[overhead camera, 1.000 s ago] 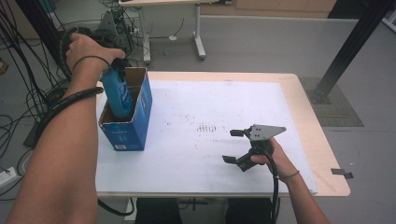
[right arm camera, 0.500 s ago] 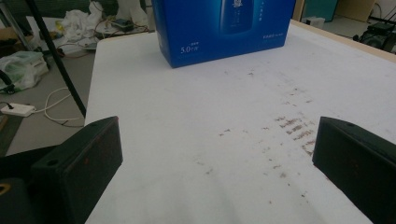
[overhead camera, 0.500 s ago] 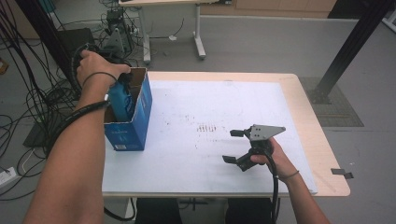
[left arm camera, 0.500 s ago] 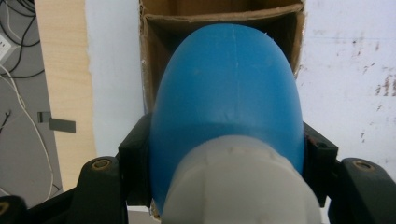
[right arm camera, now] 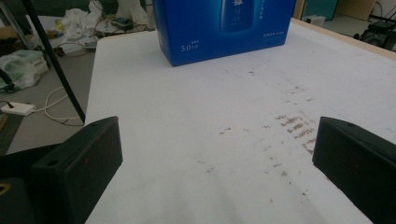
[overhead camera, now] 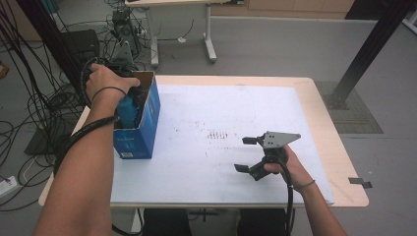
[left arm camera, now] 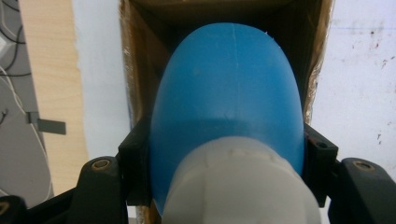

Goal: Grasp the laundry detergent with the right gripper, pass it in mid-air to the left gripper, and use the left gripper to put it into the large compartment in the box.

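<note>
1. Here the left gripper [left arm camera: 224,186] has its jaws clamped on the two flanks of a blue bottle [left arm camera: 226,98] just below its white cap [left arm camera: 238,182]; the pads press the plastic on both sides.
2. Directly ahead of those jaws, the bottle's long axis runs straight away from the gripper into the open top of the blue carton [left arm camera: 140,84]. Its rounded base leads, and the brown cardboard walls stand close on either side.
3. Seen from the high view, the left hand [overhead camera: 105,81] is over the carton [overhead camera: 142,128] at the left part of the table [overhead camera: 324,128], and a strip of the bottle [overhead camera: 127,110] shows inside the opening.
4. The coming move turns on this alignment, I judge: the bottle is partly in, upright, and must sink along its own axis without catching the side walls.
5. Farther out, the right gripper [overhead camera: 248,155] rests low over the white sheet near the table's front edge, well apart from the carton, its jaws wide apart with nothing between them.
6. Its own view looks across the stained sheet to the carton's printed face [right arm camera: 224,28]; the left hand is plainly the one doing the work.
</note>
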The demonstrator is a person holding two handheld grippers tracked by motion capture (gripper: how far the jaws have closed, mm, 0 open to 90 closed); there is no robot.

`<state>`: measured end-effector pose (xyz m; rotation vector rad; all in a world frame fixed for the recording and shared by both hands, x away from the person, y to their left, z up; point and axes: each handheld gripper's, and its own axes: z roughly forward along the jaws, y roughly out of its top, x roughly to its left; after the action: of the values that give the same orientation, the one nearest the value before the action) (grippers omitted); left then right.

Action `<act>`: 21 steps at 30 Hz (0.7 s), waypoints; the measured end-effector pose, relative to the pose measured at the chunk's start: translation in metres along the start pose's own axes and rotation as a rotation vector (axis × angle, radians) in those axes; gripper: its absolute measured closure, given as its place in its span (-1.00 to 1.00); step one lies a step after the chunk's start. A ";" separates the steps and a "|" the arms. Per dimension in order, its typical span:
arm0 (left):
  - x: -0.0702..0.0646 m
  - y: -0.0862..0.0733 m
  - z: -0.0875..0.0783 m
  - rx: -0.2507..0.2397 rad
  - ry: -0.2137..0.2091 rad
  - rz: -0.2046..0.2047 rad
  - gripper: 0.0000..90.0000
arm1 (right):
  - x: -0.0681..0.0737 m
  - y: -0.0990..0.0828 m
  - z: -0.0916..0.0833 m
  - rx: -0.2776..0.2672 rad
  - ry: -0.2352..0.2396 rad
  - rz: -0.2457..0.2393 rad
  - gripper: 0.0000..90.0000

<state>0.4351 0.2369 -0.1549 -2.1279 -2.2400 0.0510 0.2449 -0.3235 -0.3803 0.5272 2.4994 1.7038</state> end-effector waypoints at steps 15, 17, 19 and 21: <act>-0.002 0.000 0.023 0.038 -0.001 0.001 -0.17 | 0.000 0.002 0.002 0.009 0.004 -0.003 -0.97; -0.002 0.001 0.026 0.043 -0.002 0.004 -0.17 | 0.000 0.003 0.002 0.009 0.005 -0.005 -0.97; -0.002 0.001 0.029 0.047 -0.002 0.003 -0.17 | 0.000 0.003 0.002 0.010 0.005 -0.007 -0.97; -0.004 0.001 0.033 0.055 0.004 0.008 -0.17 | 0.000 0.003 0.001 0.009 0.004 -0.003 -0.97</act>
<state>0.4346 0.2335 -0.1881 -2.1074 -2.2022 0.1072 0.2455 -0.3215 -0.3780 0.5213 2.5111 1.6946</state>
